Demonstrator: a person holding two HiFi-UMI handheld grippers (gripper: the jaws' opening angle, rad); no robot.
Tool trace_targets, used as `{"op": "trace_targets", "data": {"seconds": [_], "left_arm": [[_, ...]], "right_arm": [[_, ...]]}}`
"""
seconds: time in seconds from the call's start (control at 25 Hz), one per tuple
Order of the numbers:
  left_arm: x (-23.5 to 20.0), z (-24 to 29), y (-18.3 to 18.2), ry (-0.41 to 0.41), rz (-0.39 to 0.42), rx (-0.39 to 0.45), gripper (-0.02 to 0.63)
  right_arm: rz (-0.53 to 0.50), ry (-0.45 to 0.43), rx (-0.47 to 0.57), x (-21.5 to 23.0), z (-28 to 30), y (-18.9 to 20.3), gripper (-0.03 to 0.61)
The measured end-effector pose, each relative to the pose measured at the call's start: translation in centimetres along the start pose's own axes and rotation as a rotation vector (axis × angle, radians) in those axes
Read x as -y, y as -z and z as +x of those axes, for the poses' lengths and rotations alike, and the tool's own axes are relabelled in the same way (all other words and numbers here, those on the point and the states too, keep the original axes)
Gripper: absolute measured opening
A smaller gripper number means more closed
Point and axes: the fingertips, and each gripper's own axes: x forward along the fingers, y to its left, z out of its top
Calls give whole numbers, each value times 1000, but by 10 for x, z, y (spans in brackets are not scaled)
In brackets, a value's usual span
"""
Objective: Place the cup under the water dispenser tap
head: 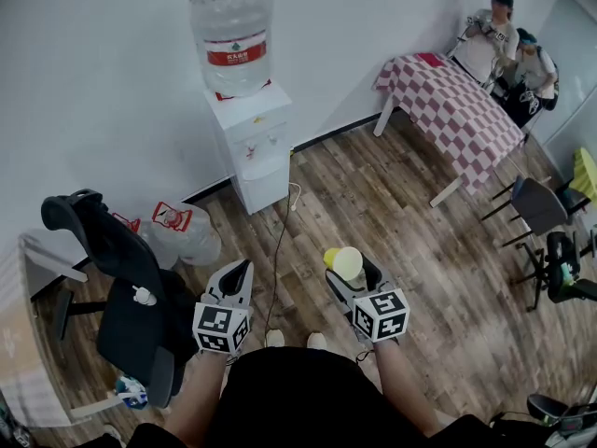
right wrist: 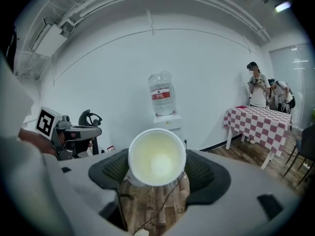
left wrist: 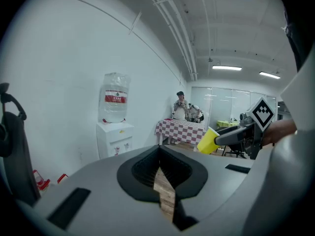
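Observation:
A yellow paper cup [head: 346,262] with a pale inside lies on its side between the jaws of my right gripper [head: 349,271], which is shut on it. In the right gripper view the cup [right wrist: 157,157] faces the camera mouth first and looks empty. From the left gripper view, the cup [left wrist: 208,141] shows at the right. My left gripper [head: 237,279] is shut with nothing in it; its jaws meet in the left gripper view [left wrist: 160,167]. The white water dispenser [head: 253,147] with a large bottle [head: 233,35] stands against the far wall, well ahead of both grippers.
A black office chair [head: 131,297] stands close on the left, with an empty water bottle [head: 183,233] on the floor beside it. A cable [head: 279,250] runs across the wood floor from the dispenser. A checkered table [head: 456,110] and two people [head: 499,49] are at the far right.

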Motion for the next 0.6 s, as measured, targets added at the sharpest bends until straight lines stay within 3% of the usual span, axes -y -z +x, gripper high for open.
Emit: {"op": "trace_targets", "data": {"seconds": [0.6], "left_arm": [[-32, -19, 10, 50, 0, 1, 14]], "right_arm": [[-7, 64, 3, -35, 3, 4, 360]]}}
